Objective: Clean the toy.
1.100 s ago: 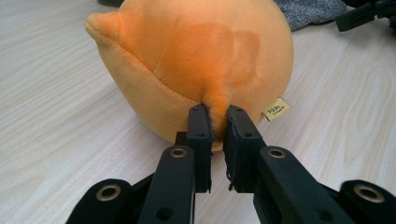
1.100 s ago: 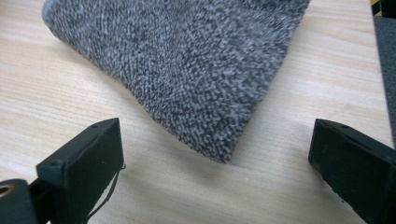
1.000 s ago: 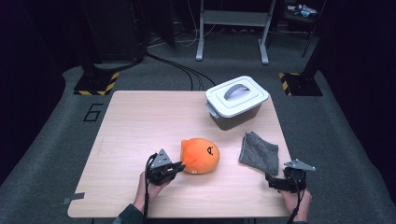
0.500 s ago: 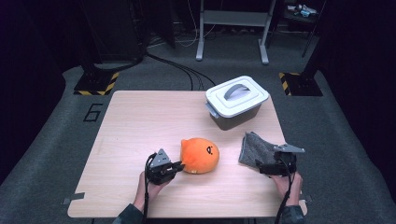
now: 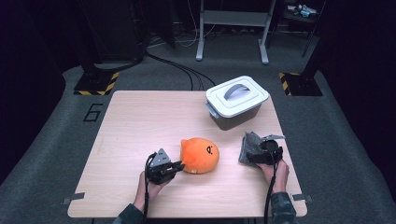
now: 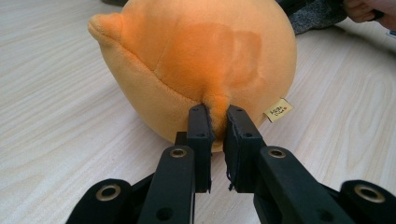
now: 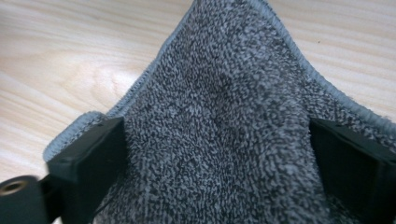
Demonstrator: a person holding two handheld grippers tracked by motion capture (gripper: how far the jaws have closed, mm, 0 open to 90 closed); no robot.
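Since 1 s ago my R gripper [image 5: 256, 153] slid from lower right onto cloth [image 7: 224, 121], jaws wide, just closing some; L gripper [image 6: 216, 123] pinching plush [image 6: 196, 60]. Cloth grab next, I reckon.

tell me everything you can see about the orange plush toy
The orange plush toy is a round, soft, fuzzy ball with a small pointed ear and a dark face mark on top. A small yellow tag is sewn low on its side. It sits on the wooden table, near the front middle. The left gripper is shut on a pinch of its fabric.
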